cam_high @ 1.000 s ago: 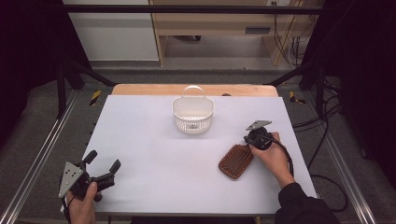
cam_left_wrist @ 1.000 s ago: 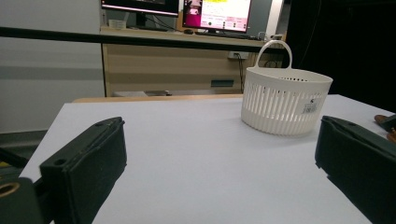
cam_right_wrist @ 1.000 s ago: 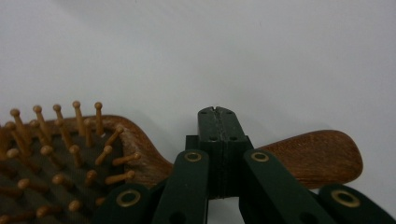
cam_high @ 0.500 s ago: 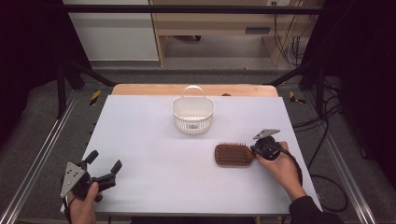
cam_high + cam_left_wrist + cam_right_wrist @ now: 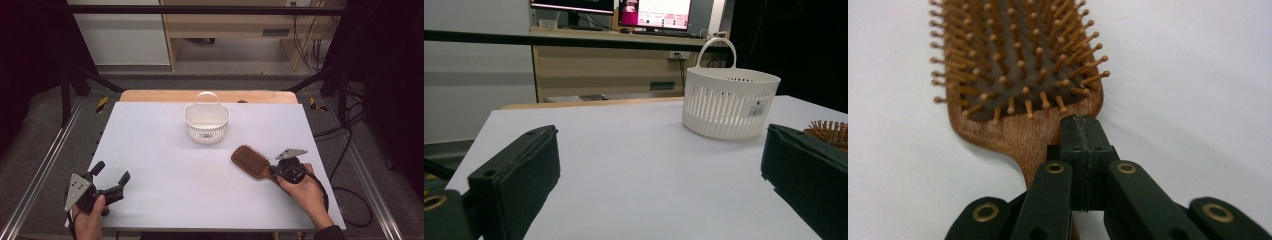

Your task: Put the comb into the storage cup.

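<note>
Two grippers: the right gripper (image 5: 276, 170), fingers clenched above the handle of the brush (image 5: 251, 160) lying bristles-up on the counter (image 5: 165, 165) near the basket (image 5: 206, 123), may skid it away; the left gripper (image 5: 111, 177) is released.

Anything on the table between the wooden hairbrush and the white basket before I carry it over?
Nothing: in the high view, only bare white table separates the brown wooden paddle hairbrush from the white slotted plastic basket.

Left hand-held gripper (image 5: 111, 181) jaws spread wide; right hand-held gripper (image 5: 1082, 131) jaws closed.
</note>
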### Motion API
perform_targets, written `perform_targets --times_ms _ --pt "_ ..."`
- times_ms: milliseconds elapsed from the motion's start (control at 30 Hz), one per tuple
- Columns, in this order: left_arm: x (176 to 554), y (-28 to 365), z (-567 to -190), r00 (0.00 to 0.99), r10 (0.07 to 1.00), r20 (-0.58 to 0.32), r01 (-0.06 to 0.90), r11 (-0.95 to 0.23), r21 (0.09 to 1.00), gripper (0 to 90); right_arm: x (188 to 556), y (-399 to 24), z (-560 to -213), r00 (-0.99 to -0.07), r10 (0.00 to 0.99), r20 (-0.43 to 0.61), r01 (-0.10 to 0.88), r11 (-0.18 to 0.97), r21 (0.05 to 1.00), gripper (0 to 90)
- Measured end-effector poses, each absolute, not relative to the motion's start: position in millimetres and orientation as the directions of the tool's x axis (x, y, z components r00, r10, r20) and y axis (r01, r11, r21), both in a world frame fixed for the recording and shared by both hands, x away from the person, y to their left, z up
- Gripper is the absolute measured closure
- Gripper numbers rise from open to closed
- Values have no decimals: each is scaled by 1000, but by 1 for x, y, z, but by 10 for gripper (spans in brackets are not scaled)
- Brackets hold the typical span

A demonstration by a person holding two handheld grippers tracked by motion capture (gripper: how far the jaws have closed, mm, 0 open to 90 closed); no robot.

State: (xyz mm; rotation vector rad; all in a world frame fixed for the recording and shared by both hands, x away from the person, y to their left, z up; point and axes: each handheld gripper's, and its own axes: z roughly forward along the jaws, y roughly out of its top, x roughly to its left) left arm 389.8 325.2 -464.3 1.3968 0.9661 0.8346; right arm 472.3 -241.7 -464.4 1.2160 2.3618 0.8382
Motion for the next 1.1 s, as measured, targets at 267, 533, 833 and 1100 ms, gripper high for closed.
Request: perform_targets --times_ms 267,533,833,1100 --pt "390 324 -464 402 914 -49 77 19 997 25 465 -241 -466 -572 819 -36 608 453 652 900" --pt "390 324 -464 404 913 -47 78 17 997 25 459 -239 -467 -577 817 -17 606 442 661 900" --pt "390 323 -465 406 913 -46 80 15 997 25 456 -239 -467 -584 812 -6 601 437 669 900" --pt "390 323 -465 406 913 -44 80 13 997 25 451 -242 -462 -572 820 -2 593 416 689 900"
